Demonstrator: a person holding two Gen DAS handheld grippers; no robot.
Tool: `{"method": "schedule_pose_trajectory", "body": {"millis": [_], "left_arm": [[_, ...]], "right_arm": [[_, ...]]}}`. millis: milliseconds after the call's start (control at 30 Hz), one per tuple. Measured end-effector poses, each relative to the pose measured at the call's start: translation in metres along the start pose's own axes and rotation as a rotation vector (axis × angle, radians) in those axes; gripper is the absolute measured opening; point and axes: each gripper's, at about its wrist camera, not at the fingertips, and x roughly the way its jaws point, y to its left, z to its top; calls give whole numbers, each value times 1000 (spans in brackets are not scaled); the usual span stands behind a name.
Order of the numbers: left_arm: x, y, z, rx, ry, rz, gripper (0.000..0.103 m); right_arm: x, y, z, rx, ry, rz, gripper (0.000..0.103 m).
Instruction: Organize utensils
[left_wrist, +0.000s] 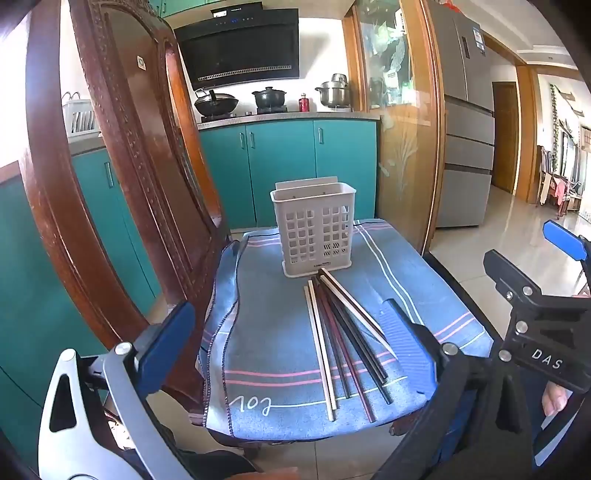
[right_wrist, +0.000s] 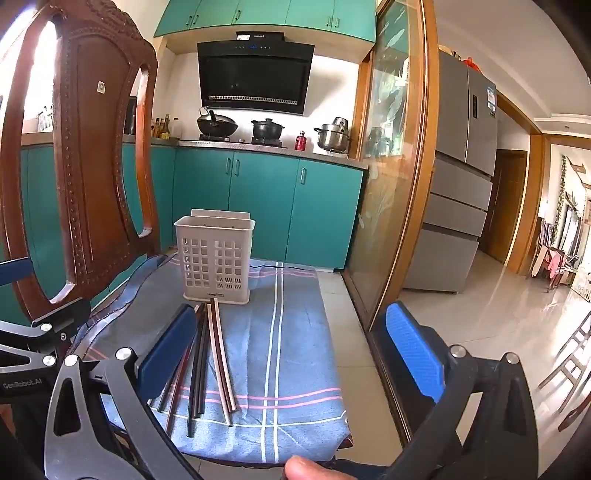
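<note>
My left hand-held gripper is spread wide across the bottom of its frame and holds nothing; its blue pads sit either side of the cloth, touching no utensil. My right hand-held gripper is equally wide open and empty, its left pad hanging in front of the chopsticks' left edge. The carved wooden chair back fills the left of both views. A blue striped cloth covers the chair seat. On it, at frame centre, stands one white perforated utensil holder, upright. Just in front of it lie the chopsticks, a loose fan of roughly seven sticks in pale, black and dark red, their far tips close to the holder's base
</note>
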Motion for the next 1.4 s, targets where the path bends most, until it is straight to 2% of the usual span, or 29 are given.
{"method": "schedule_pose_trajectory", "body": {"millis": [1400], "left_arm": [[-19, 5, 10, -7, -43, 8, 100]], "right_arm": [[-16, 6, -4, 10, -61, 9, 101]]}}
